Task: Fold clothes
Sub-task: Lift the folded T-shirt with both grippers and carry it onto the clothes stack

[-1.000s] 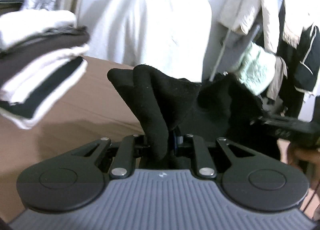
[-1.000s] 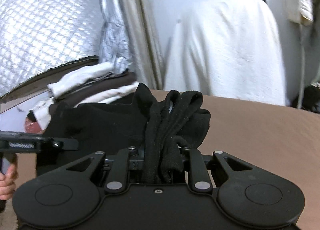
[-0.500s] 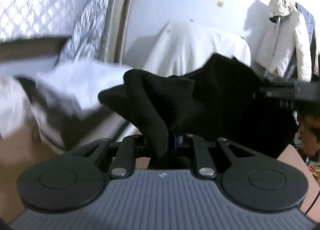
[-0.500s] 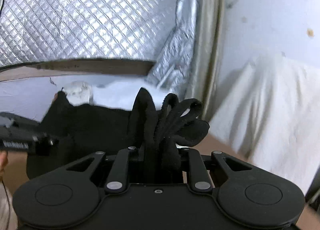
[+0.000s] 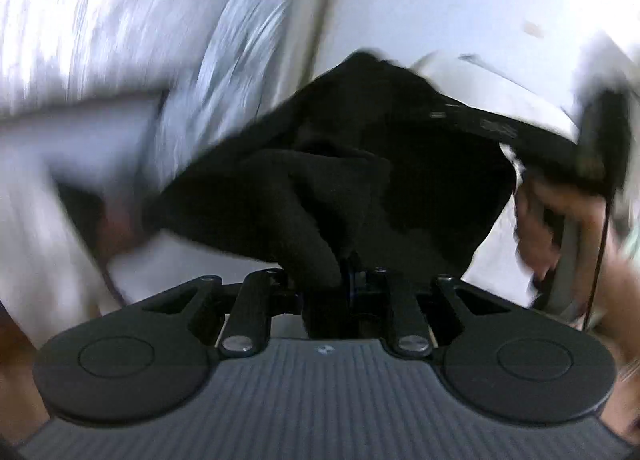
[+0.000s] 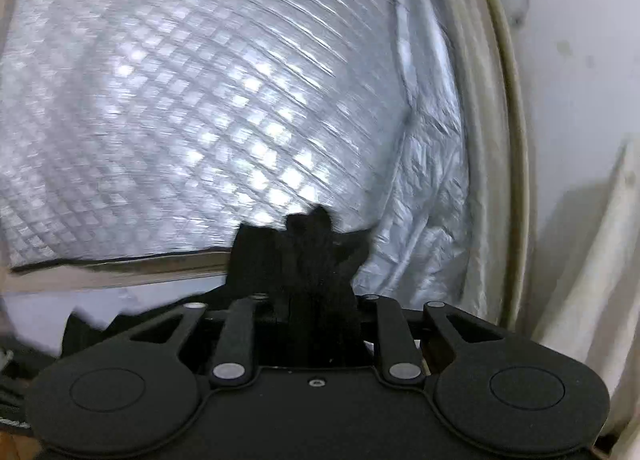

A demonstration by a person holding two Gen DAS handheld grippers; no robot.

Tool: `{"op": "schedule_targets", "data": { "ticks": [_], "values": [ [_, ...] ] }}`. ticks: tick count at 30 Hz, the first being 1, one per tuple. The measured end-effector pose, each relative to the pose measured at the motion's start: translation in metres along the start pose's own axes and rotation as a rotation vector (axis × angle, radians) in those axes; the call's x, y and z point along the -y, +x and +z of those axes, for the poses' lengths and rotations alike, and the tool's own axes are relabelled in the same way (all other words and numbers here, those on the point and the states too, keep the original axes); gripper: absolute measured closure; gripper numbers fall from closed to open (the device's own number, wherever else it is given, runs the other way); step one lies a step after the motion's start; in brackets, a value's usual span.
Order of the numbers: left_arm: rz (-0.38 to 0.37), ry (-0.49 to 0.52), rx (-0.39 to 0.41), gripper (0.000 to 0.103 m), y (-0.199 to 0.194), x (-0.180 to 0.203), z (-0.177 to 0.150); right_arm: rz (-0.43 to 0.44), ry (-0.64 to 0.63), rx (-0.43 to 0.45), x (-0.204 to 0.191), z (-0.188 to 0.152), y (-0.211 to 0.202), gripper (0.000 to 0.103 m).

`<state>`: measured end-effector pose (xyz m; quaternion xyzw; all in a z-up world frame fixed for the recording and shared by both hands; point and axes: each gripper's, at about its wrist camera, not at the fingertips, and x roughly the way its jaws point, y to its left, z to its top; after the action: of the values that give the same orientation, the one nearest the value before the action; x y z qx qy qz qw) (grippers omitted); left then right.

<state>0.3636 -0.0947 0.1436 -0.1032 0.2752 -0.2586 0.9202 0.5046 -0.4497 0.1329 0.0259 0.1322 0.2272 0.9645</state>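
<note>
A black fleece garment (image 5: 360, 180) hangs bunched between both grippers, lifted off the surface. My left gripper (image 5: 340, 284) is shut on a fold of it, and the cloth spreads up and right toward the other hand-held tool (image 5: 560, 140), which a hand (image 5: 560, 228) grips. In the right wrist view my right gripper (image 6: 316, 312) is shut on a thick bunch of the same black garment (image 6: 304, 252), whose tip sticks up in front of a quilted silver sheet. The left view is heavily blurred by motion.
A quilted silver foil sheet (image 6: 180, 100) covers the wall ahead, with a cream curtain edge (image 6: 500, 140) and a white draped cloth (image 6: 592, 260) to the right. Blurred pale fabric (image 5: 80, 180) lies at the left of the left view.
Both grippers have swung upward and leftward with the black garment. The brown surface and the folded stack have left the views, and the foil wall now fills them.
</note>
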Motion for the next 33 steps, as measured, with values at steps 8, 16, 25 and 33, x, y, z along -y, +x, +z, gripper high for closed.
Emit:
{"op": "schedule_targets", "data": {
  "ticks": [8,16,25,33],
  "values": [
    [0.017,-0.081,-0.015,0.085,0.045,-0.044,-0.019,-0.367,0.451,0.105,0.052,-0.126,0.006,0.040],
    [0.070,-0.091,0.020,0.040,0.078,-0.070,-0.029,0.129,1.126,0.258,0.081,-0.237,-0.037,0.031],
    [0.246,0.120,0.214,0.089,0.074,-0.044,-0.009,-0.055,0.435,0.126,0.007,-0.110,0.015,0.089],
    [0.441,0.051,0.006,0.068,0.092,-0.052,-0.021,-0.239,0.461,-0.115,0.019,-0.134,0.066,0.059]
  ]
}}
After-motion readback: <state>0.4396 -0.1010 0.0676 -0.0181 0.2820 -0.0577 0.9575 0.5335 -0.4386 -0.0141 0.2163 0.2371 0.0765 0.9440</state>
